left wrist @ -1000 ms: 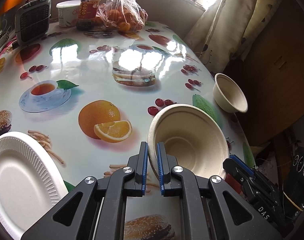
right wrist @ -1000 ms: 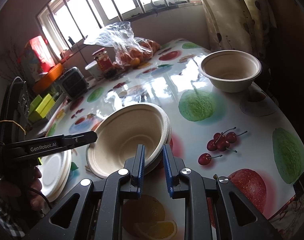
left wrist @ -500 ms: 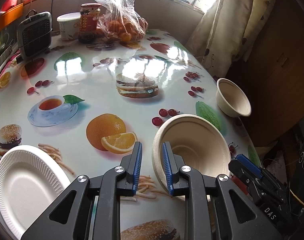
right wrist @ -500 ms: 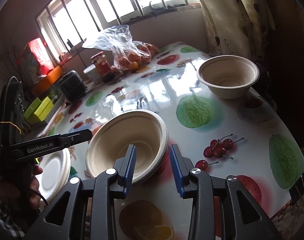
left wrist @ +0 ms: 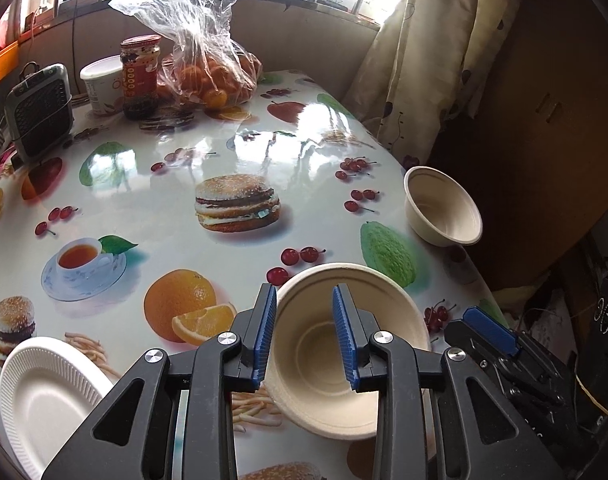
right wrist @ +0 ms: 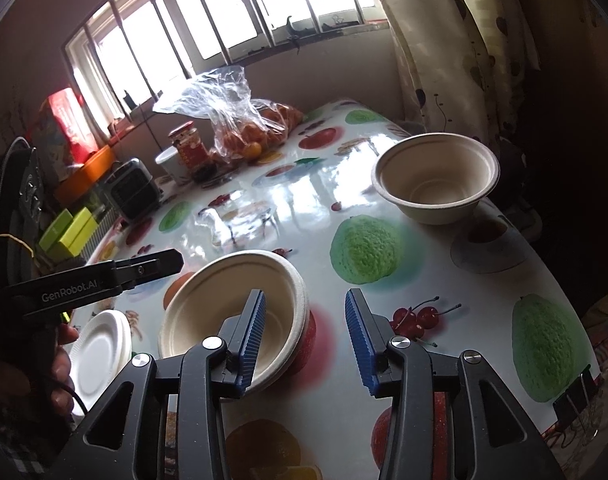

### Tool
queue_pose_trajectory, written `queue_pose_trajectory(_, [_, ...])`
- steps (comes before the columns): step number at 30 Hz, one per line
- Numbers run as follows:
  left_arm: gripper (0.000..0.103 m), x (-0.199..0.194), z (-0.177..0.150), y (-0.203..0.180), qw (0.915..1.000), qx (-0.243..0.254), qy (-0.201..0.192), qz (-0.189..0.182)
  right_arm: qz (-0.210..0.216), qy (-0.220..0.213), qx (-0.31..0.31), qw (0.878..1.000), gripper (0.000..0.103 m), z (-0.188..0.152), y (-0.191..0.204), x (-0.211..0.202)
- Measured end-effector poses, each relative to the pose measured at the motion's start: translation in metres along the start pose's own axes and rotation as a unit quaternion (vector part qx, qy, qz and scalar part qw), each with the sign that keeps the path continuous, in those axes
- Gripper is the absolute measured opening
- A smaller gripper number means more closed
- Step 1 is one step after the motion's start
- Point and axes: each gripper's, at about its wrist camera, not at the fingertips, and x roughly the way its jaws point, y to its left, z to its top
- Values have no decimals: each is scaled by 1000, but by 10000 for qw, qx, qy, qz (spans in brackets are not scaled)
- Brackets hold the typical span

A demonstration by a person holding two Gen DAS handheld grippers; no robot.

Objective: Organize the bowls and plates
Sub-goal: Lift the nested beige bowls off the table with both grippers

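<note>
Two handheld grippers over a table point(left wrist: 231, 148) w/ a fruit-print cloth: left gripper point(left wrist: 304, 334) and right gripper point(right wrist: 304, 338) both have jaws spread wide, holding nothing, framing the beige bowl stack point(right wrist: 231, 308) near the table's near edge, apparently set down so bowls nest together. A single matching bowl point(right wrist: 436, 178) sits alone at the right edge, prob. next to be stacked; white plate point(left wrist: 43, 396) lies at the near-left corner, partly cut off by the left gripper. How many bowls are in the stack can't be told; only doubled rims show.
</note>
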Motion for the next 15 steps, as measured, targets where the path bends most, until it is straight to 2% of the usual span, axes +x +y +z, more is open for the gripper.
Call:
queue_pose_trajectory(6, [30, 9, 13, -16, 9998, 215, 27, -47, -143, -83, -1, 9999, 41, 9, -8, -1])
queue_pose_trajectory(15, [30, 26, 43, -33, 9988, 497, 8, -45, -640, -288, 176, 9974, 43, 31, -41, -2])
